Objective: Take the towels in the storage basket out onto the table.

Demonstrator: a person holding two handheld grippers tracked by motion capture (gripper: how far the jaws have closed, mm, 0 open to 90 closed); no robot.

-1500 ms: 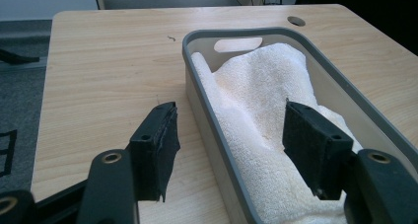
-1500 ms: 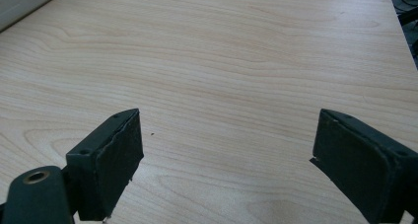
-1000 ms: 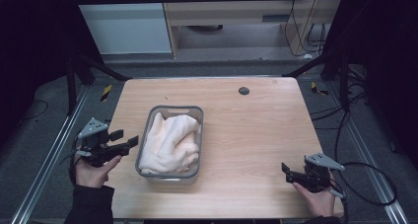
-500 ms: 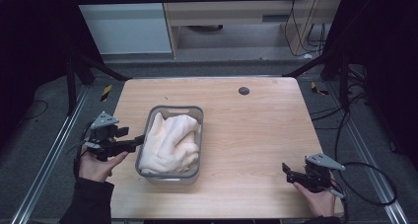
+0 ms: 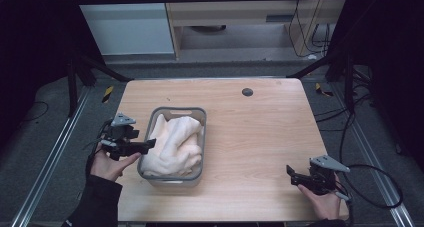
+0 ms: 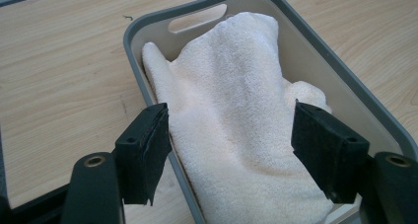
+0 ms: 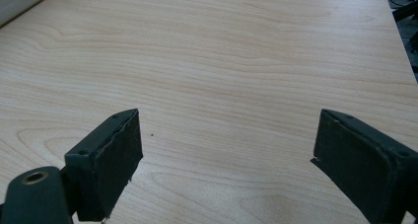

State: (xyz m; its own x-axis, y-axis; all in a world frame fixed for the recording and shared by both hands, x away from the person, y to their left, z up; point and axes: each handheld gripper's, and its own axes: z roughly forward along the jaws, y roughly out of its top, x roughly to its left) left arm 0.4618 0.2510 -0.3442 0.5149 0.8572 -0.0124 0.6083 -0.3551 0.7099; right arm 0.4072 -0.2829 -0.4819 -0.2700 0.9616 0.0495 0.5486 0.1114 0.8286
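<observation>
The left tool [image 5: 148,145] has been brought to the bin's [image 5: 172,177] left rim, jaws wide, perhaps straddling it above the towel [image 5: 176,144]. The right tool [image 5: 290,172] is held wide over bare counter [image 5: 260,132] near the right edge.

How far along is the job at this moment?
Nothing looks done yet: the cream terry towel lies crumpled in the grey plastic basket. In hand: open left tongs straddle its near rim. Left: gripping the towel. Right tongs wait open over the wooden table.
</observation>
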